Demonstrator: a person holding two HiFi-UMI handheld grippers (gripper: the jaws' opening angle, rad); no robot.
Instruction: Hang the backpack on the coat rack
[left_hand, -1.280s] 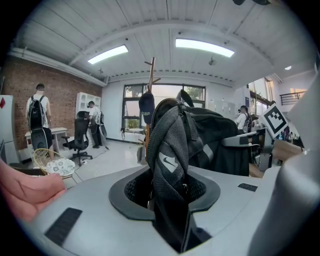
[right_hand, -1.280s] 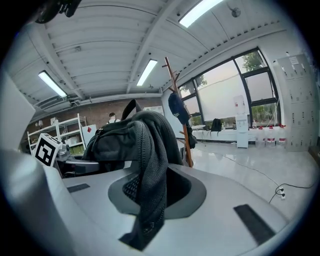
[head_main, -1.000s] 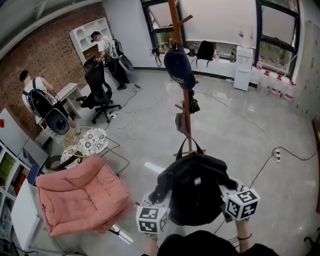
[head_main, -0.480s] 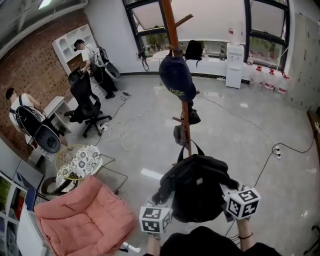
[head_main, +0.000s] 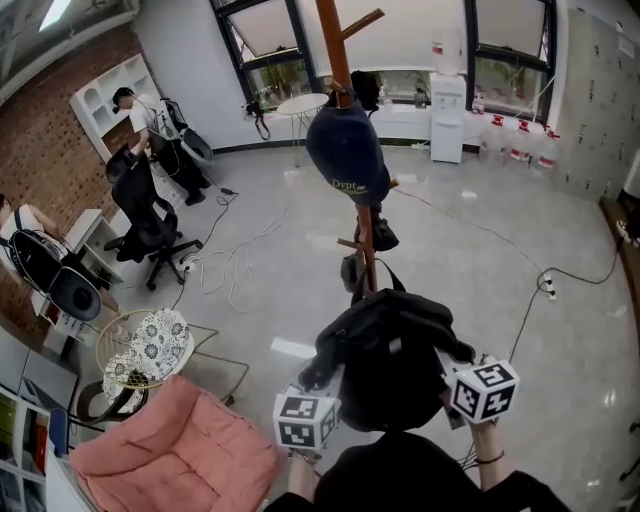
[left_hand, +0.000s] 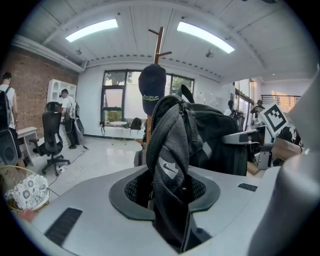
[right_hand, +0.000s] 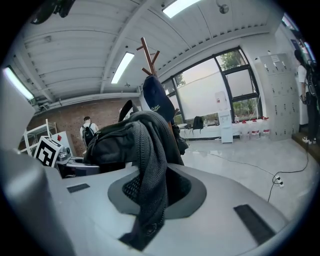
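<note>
I hold a black backpack (head_main: 385, 350) up between both grippers, just short of the wooden coat rack (head_main: 338, 60). My left gripper (left_hand: 170, 197) is shut on a mesh shoulder strap (left_hand: 167, 150) with a white logo. A second mesh strap (right_hand: 149, 165) is clamped in my right gripper (right_hand: 150, 202). In the head view the left gripper (head_main: 322, 392) and right gripper (head_main: 452, 378) flank the bag, their jaws hidden under it. The backpack's top loop (head_main: 372, 283) stands against the pole. A navy cap (head_main: 348, 155) hangs on the rack, with small dark items (head_main: 378, 236) on lower pegs.
A pink cushion seat (head_main: 180, 460) lies at the lower left, beside a round wire table (head_main: 145, 350). An office chair (head_main: 148, 215) and people at desks are far left. Cables (head_main: 545, 290) trail over the grey floor. Windows, a water dispenser (head_main: 445, 115) and bottles line the back wall.
Both grippers have carried the backpack forward toward the coat rack, which now looms closer and larger. The pink seat and chair have slid toward the lower left of the view.
</note>
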